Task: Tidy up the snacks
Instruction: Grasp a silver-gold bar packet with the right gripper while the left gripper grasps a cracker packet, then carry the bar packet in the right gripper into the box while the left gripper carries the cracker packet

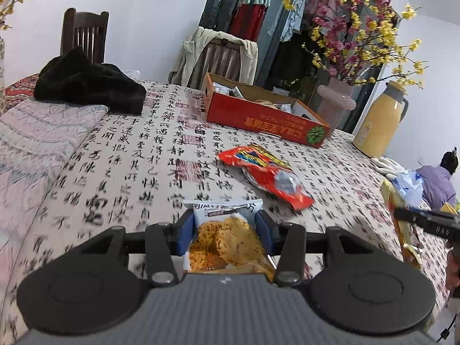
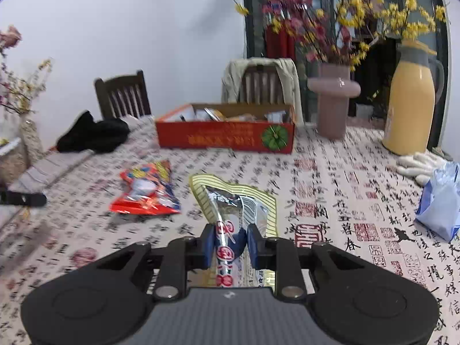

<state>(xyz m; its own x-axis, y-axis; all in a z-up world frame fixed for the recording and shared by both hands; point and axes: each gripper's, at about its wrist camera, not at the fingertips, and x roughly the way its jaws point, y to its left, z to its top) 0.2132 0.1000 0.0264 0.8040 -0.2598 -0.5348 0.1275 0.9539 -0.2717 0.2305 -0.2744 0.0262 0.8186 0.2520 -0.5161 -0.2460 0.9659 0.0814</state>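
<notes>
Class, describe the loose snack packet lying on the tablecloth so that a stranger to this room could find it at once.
Start at the red cardboard box on the calligraphy tablecloth. Just in front of it, nearer the cameras, one red-orange snack packet lies flat. Unlike the two packets held in grippers, it rests free on the cloth, with blue-yellow print and a clear window.

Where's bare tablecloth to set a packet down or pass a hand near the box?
Free: the tablecloth strip between the red snack bag and the red cardboard box, and the wide patch right of the gold-striped packet toward the pink vase. Crowded: the far right edge, with yellow thermos, white gloves and blue bag.
</notes>
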